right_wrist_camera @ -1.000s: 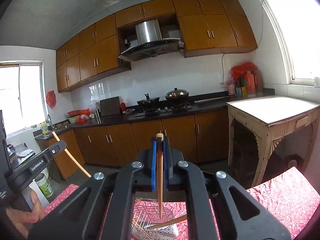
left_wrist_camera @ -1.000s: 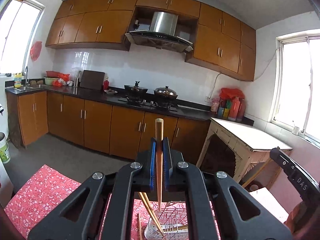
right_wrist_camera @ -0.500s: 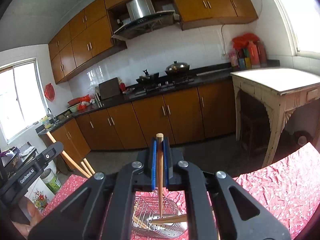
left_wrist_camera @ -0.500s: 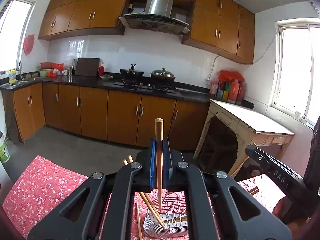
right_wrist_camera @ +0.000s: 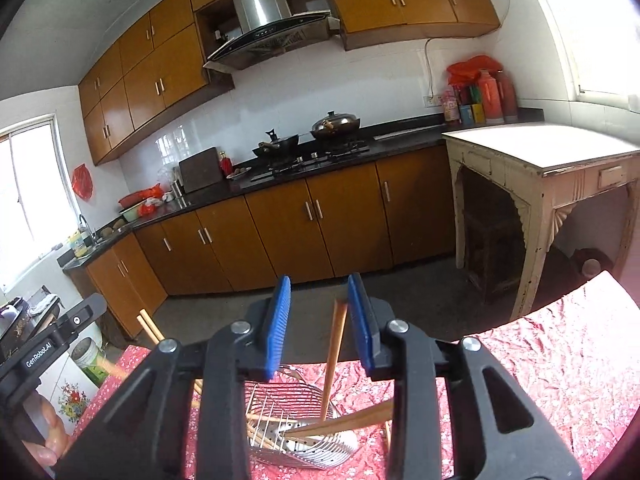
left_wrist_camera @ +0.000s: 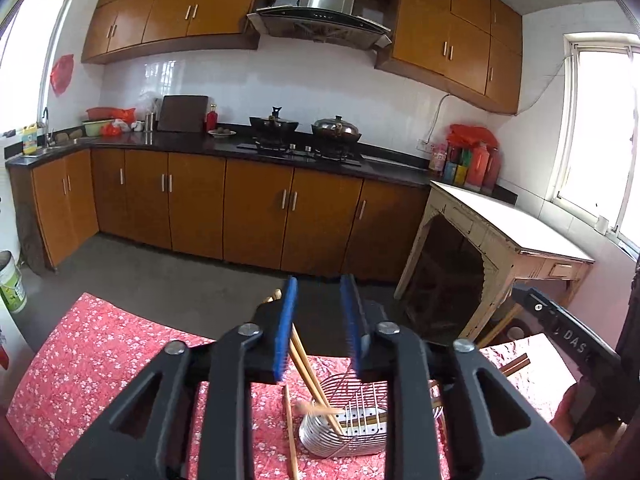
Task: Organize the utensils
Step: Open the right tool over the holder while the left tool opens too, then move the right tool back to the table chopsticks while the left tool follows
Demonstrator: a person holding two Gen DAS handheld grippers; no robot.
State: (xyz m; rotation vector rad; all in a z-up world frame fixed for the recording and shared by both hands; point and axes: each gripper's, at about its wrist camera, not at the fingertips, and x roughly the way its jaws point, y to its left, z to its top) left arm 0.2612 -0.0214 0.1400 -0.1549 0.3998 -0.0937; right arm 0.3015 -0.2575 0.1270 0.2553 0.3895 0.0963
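Note:
A steel wire utensil basket (left_wrist_camera: pixel 352 428) stands on the red floral tablecloth (left_wrist_camera: pixel 100 360), with several wooden chopsticks (left_wrist_camera: pixel 308 372) leaning in it. My left gripper (left_wrist_camera: pixel 318 328) is open and empty just above the basket. In the right wrist view, the same basket (right_wrist_camera: pixel 296 424) sits below my right gripper (right_wrist_camera: pixel 320 320), which is open. One chopstick (right_wrist_camera: pixel 334 356) stands between its jaws, tip down in the basket, touching neither pad clearly. Another chopstick (left_wrist_camera: pixel 290 428) lies on the cloth left of the basket.
A cream side table (left_wrist_camera: pixel 508 236) stands to the right beyond the cloth. Brown kitchen cabinets and a black counter with pots (left_wrist_camera: pixel 304 128) line the far wall. The other hand-held gripper shows at each view's edge (right_wrist_camera: pixel 44 348).
Both grippers have opened and let go of their chopsticks, which dropped into the basket. Both views have tilted downward toward the basket.

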